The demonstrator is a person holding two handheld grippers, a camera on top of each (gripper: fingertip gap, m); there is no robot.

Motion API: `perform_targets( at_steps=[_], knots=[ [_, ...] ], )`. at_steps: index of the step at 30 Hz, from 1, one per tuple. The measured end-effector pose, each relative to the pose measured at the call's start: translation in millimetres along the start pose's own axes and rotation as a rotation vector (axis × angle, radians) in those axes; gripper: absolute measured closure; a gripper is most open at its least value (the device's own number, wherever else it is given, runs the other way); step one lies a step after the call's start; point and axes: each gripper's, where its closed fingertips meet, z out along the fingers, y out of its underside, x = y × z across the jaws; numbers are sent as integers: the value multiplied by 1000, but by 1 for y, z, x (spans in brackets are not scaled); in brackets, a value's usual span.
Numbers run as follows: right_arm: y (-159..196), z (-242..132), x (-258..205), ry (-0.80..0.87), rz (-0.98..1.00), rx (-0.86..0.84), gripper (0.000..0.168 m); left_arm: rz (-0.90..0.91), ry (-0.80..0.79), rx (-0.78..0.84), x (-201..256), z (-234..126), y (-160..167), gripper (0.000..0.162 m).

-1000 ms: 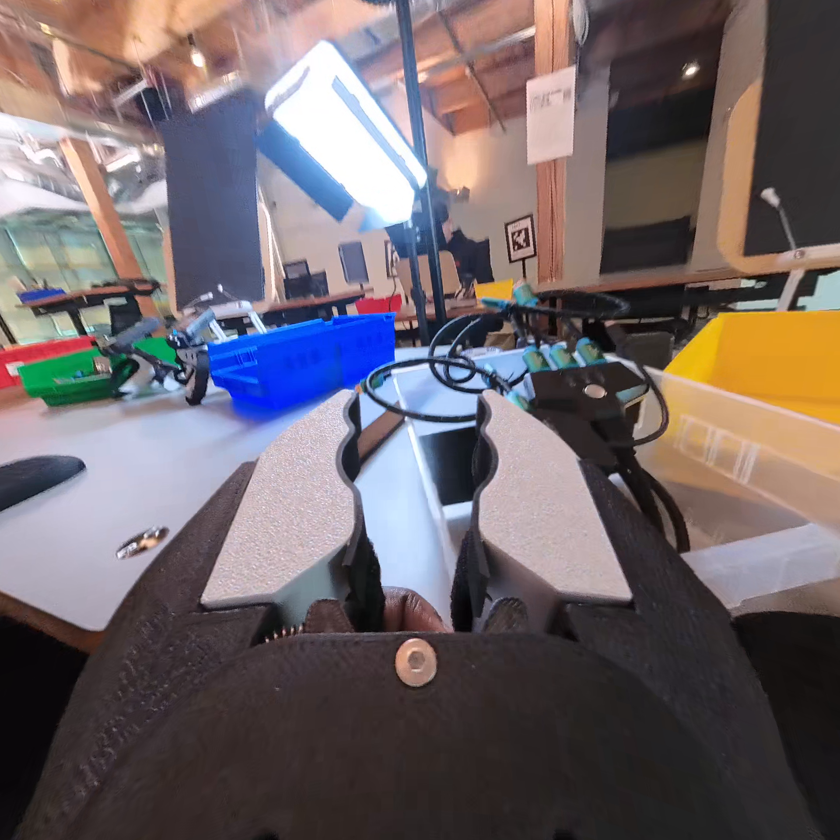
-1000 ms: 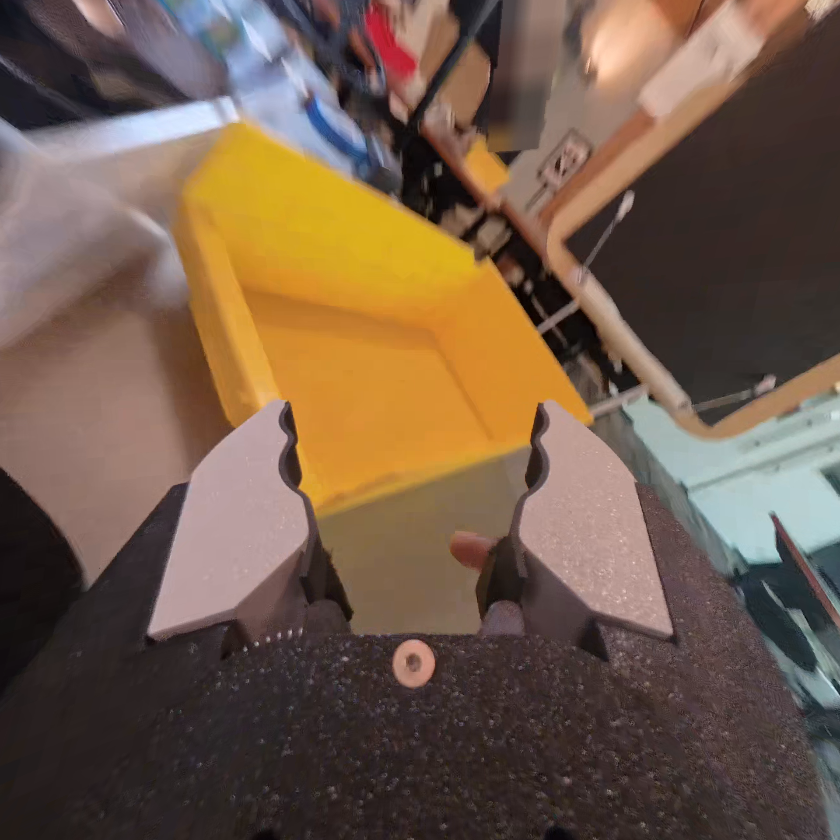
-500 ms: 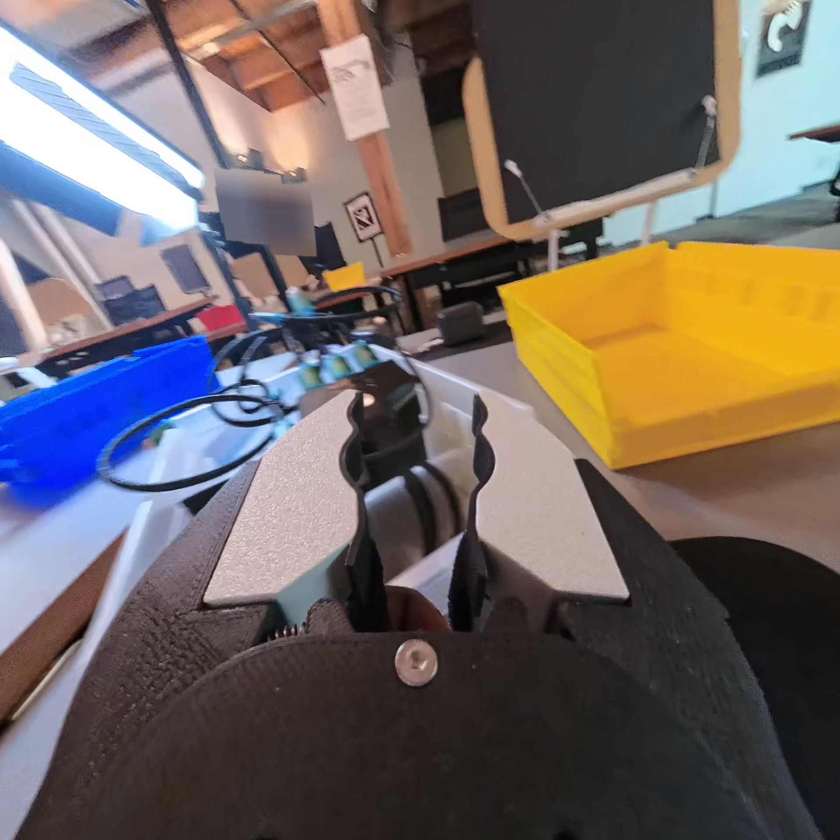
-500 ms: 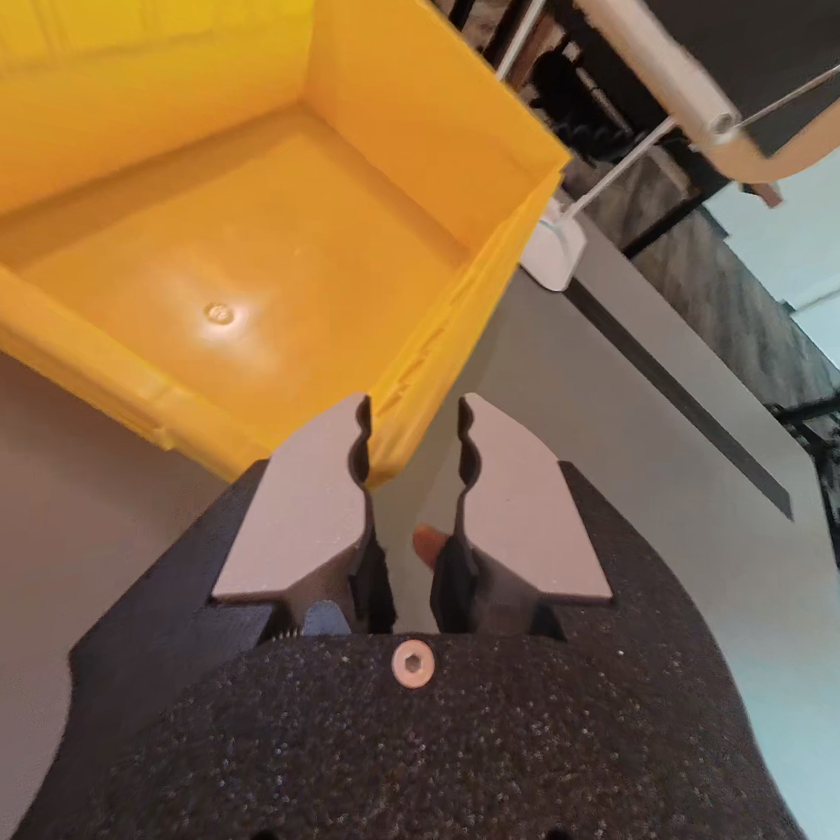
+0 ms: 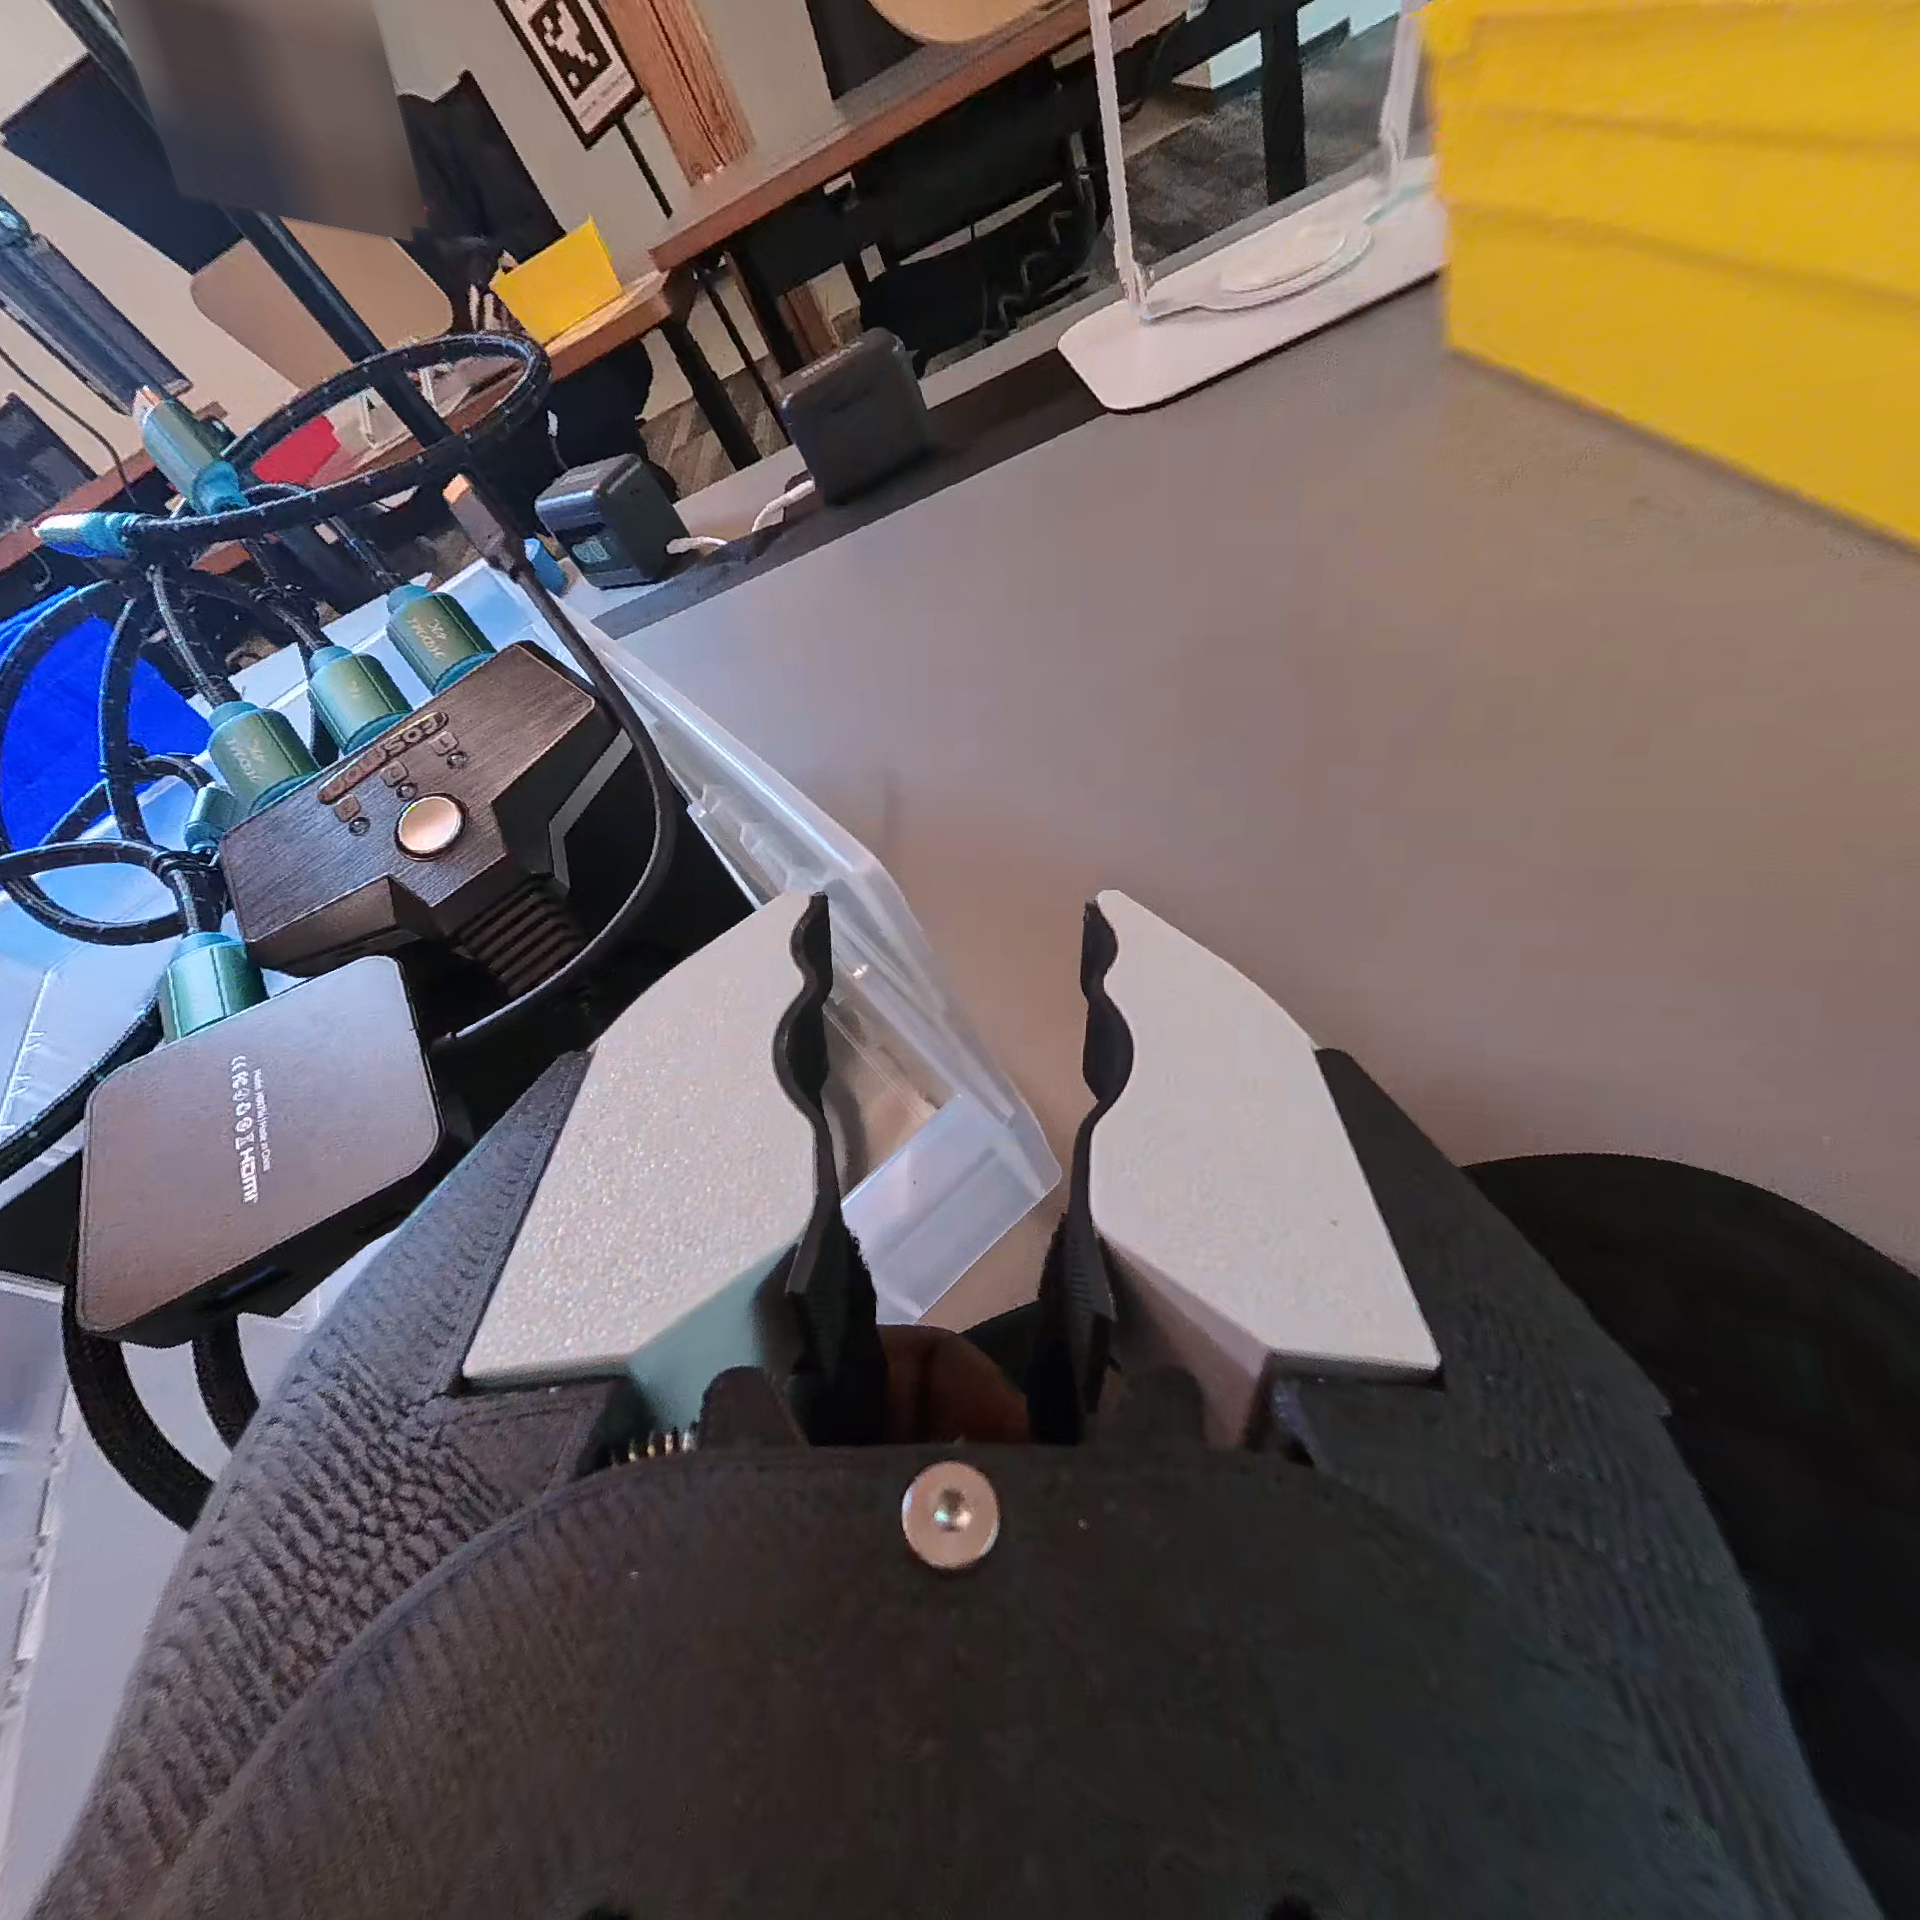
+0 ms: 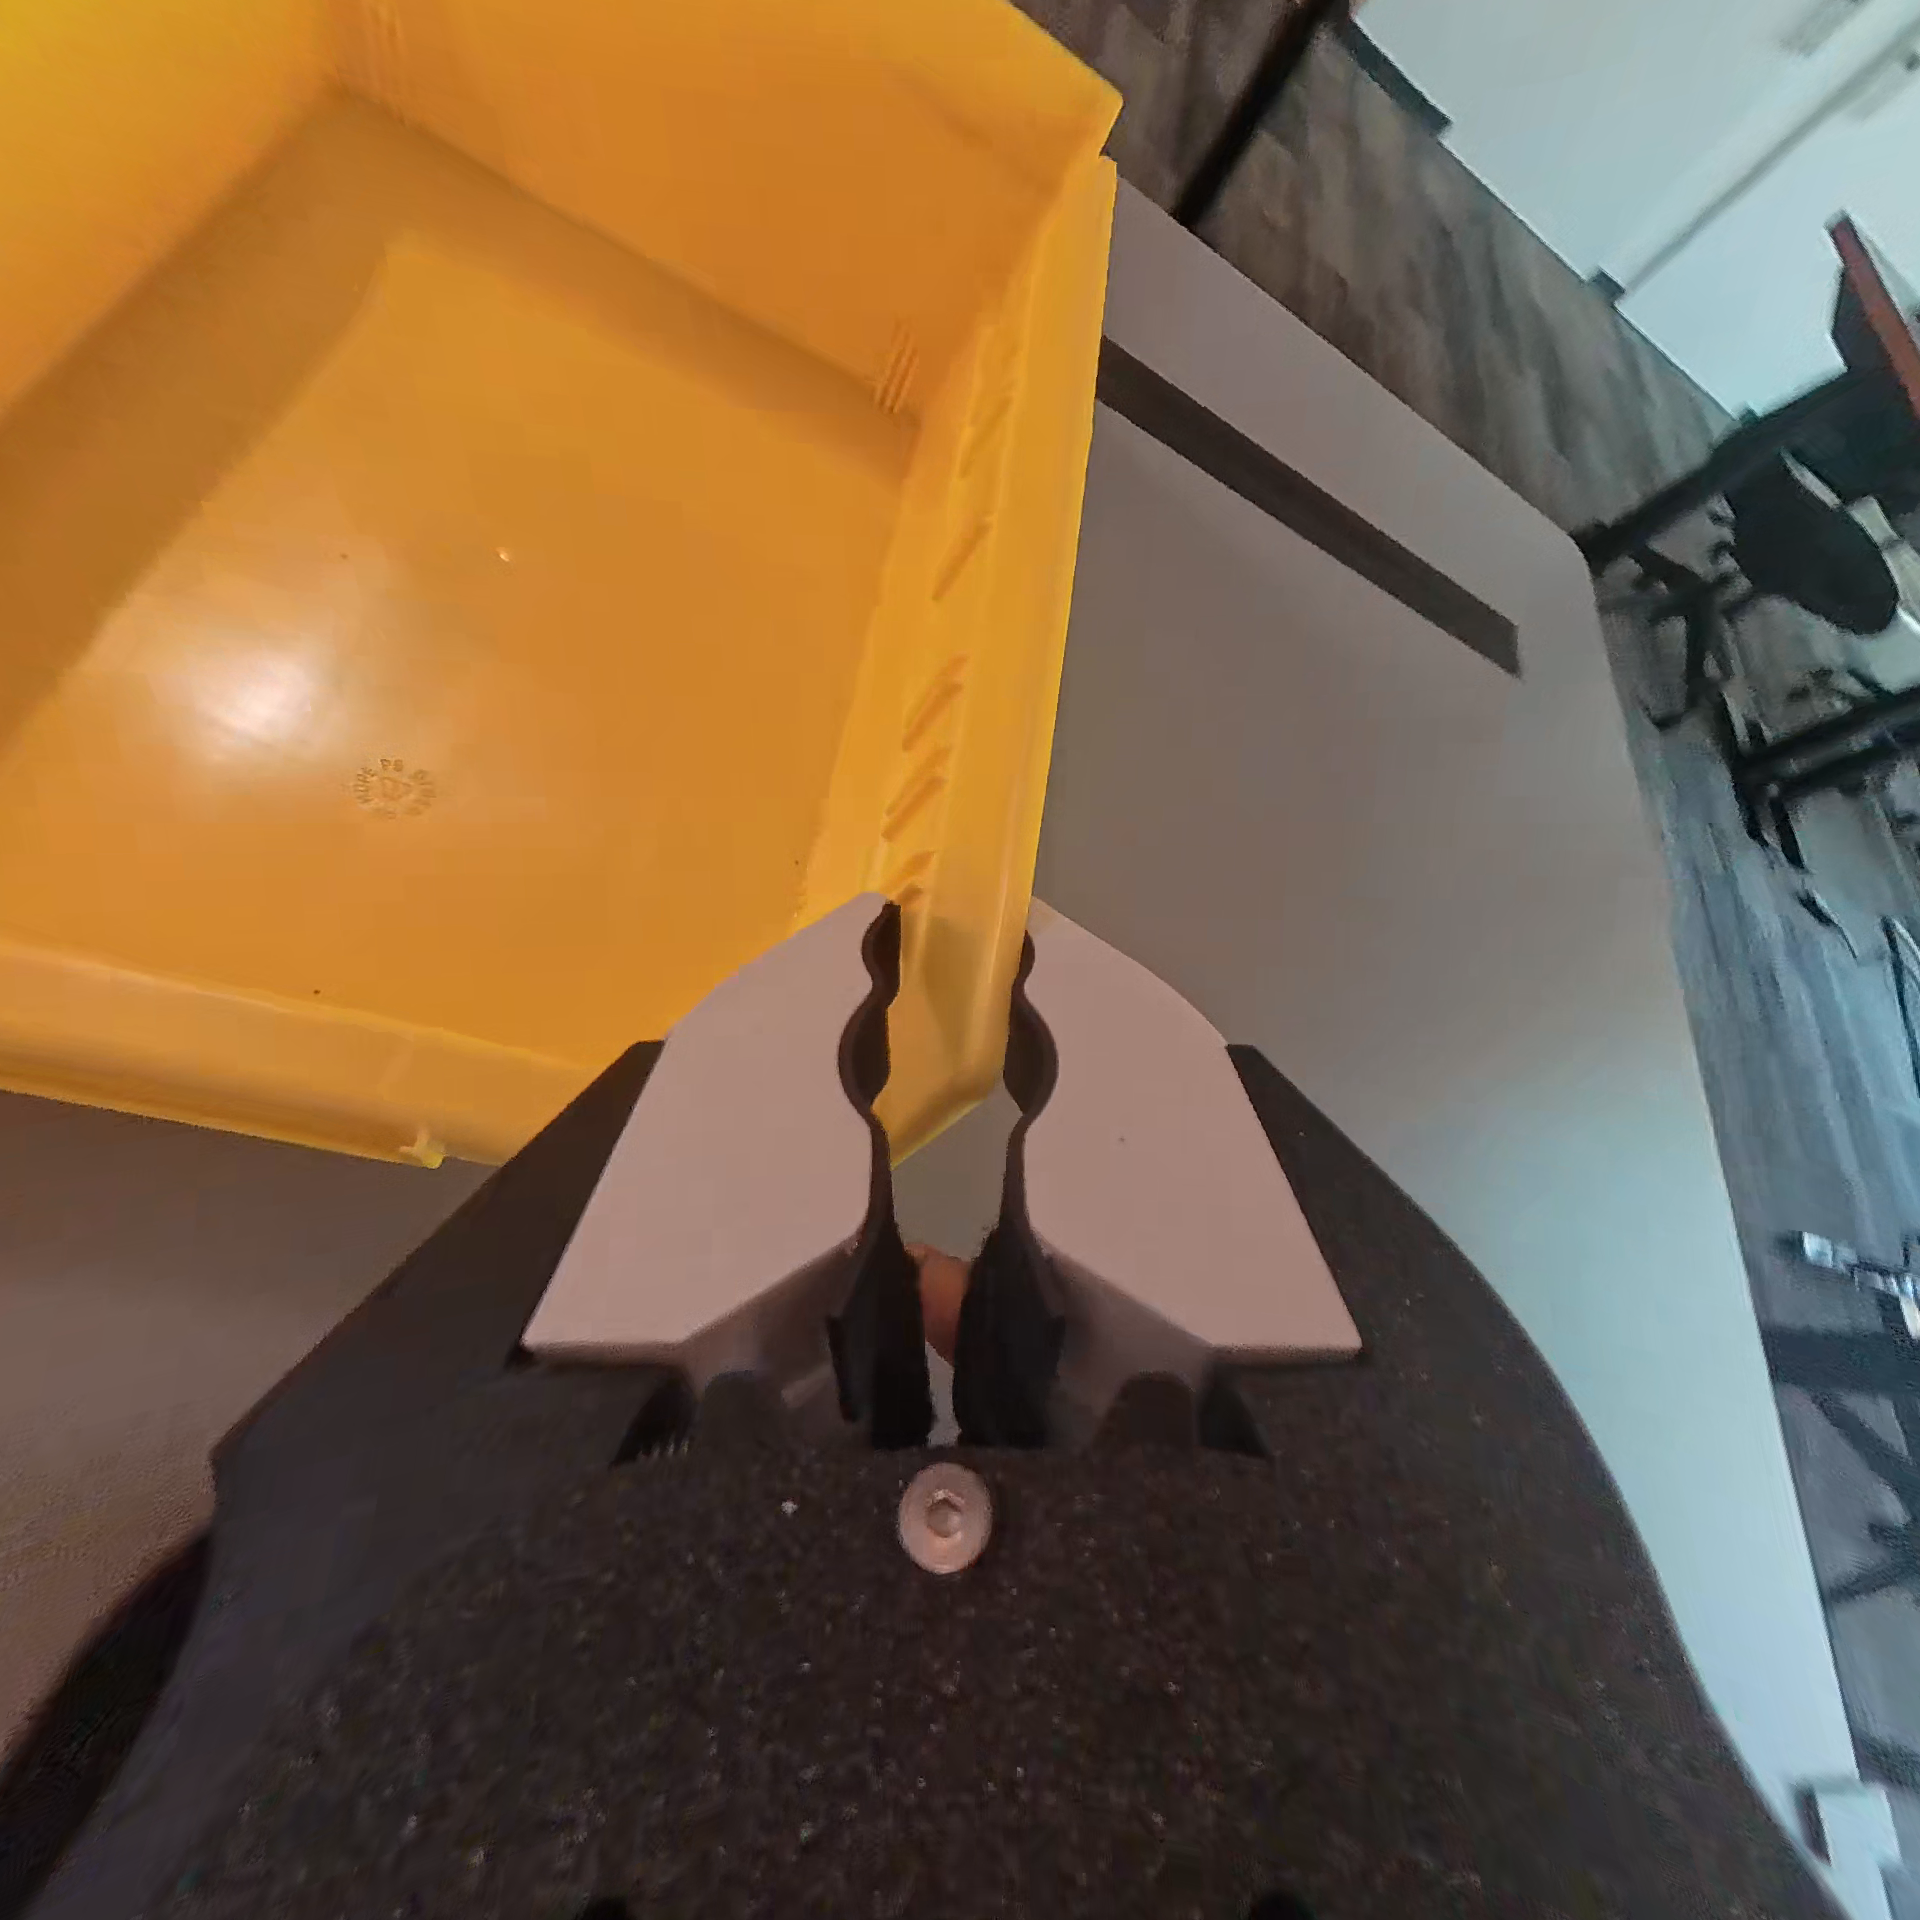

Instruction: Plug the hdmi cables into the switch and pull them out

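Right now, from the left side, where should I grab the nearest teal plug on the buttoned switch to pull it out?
Grip the teal plug by its barrel, just behind the switch. Come from above with a finger on each side: the neighbouring plug leaves only a small gap. Pull back along the barrel, away from the switch.

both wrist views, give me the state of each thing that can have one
left gripper: open, empty, over the clear bin's corner
right gripper: nearly shut around the yellow bin's corner wall; contact unclear
yellow bin: empty, upright on the table
switch: three teal plugs in its far edge
teal plugs: seated in the switch
flat black box: one teal plug in it
clear bin: open, holds the switch and cables
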Motion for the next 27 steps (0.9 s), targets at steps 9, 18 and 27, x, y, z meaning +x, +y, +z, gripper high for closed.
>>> perform_targets(
  at_steps=[9,18,27],
  knots=[
    [92,-41,106,239,179,-125,154,41,-72,-6,-6,7,0,137],
    [120,-56,133,253,254,-172,153,103,-27,29,4,12,-6,136],
    [92,-83,134,276,215,-78,134,106,51,68,7,11,-6,134]
  ],
)
